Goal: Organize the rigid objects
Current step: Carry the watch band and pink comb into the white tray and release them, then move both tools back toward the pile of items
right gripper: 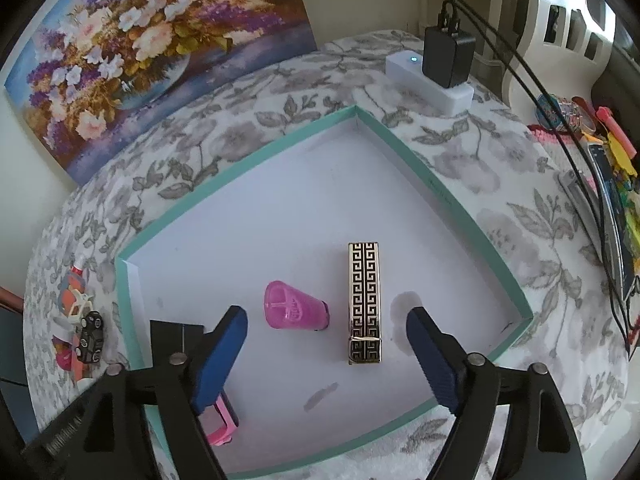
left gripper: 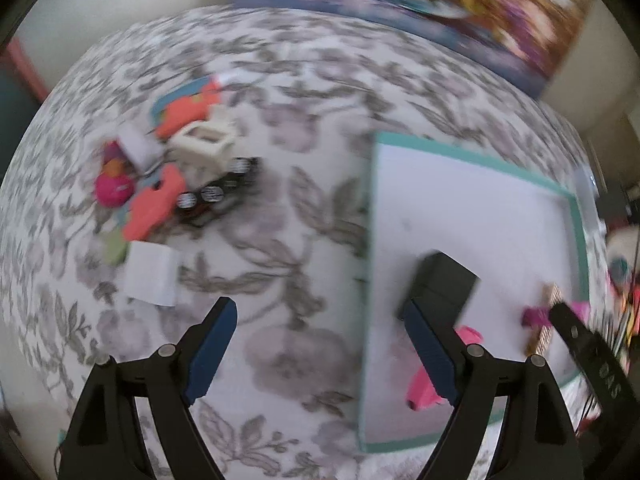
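A shallow white box with a teal rim (right gripper: pixel 456 200) lies on the floral cloth. Inside it rest a pink cup-shaped piece (right gripper: pixel 294 310), a black-and-gold patterned case (right gripper: pixel 364 300), a plain black box (right gripper: pixel 176 336) and a pink item (right gripper: pixel 224 424). My right gripper (right gripper: pixel 326 316) hovers open over the cup and case, its pads clear of both. My left gripper (left gripper: pixel 320 308) is open with nothing between its pads, over the cloth at the box's left rim (left gripper: pixel 370 240). The black box (left gripper: pixel 444 280) sits just beyond its right finger. The left wrist view is blurred.
A pile of toys lies on the cloth left of the box: orange pieces (left gripper: pixel 184 112), a black toy car (left gripper: pixel 224 188), a pink ball (left gripper: pixel 114 190) and a white card (left gripper: pixel 152 276). A charger (right gripper: pixel 448 56) on a white power strip, cables and clutter (right gripper: pixel 612 160) lie at right. A flower painting (right gripper: pixel 152 48) stands behind.
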### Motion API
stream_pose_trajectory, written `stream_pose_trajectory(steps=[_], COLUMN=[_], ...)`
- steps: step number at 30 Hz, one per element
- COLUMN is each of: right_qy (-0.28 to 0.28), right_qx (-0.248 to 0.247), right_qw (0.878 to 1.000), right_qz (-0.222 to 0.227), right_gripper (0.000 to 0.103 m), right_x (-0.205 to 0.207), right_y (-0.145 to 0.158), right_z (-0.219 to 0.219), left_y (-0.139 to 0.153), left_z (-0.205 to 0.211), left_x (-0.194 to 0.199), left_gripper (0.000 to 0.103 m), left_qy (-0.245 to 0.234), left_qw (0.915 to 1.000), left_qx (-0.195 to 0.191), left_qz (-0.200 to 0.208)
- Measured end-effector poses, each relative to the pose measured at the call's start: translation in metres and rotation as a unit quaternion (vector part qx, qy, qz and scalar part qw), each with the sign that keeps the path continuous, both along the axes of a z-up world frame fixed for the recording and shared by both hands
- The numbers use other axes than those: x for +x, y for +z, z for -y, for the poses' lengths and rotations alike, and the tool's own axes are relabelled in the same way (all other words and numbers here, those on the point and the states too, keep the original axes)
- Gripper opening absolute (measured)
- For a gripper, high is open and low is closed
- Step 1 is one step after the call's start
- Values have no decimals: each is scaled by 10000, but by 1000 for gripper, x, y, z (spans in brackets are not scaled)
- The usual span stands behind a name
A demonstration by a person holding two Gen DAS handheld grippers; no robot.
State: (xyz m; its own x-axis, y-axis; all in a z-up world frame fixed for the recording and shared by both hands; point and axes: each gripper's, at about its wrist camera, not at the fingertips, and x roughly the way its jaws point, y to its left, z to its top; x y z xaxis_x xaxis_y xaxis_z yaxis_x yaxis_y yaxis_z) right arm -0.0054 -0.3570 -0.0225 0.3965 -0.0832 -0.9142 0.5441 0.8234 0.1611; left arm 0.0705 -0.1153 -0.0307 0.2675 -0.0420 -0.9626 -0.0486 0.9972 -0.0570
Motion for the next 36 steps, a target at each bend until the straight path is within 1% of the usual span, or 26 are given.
stream_pose_trajectory(steps=[2,3,5,11,15,20,24,28,36], right_qy=[1,0,0,86,177,385,697,1013,1564], right_qx=[-24,-43,-71,-117,-227,-348,-502,-650,-721], right_qw=[10000,10000,10000,9999,9996,9986,9961,9924,9846], right_qz=[-15,-25,-31,-57,-25,89,179,266,285], right_gripper=[89,95,103,103,103,103,103,103,103], right_x=[0,1,1,4,6,12,19,25,36], right_y=[-1,-1,-2,-2,2,10,17,23,23], right_z=[0,-1,-1,-6,-16,-38,-64,-94,-152], left_y=[-1,-2,-5,-10,-11,-8,4,14,30], left_z=[-14,-20,-32,-68,-85,-111,-138,-157,-198], left_x=[4,6,9,15,19,22,21,23,23], left_gripper=[87,87,87,87,87,87,87,87,87], left_qy=[236,344,534,1094,1352,1615,1869,1966,2035], left_qw=[9997,9994,9985,9936,9904,9862,9813,9795,9777], left_qx=[-52,-73,-110,-201,-244,-341,-467,-362,5], left_qz=[-30,-56,-109,-173,-161,-128,55,243,525])
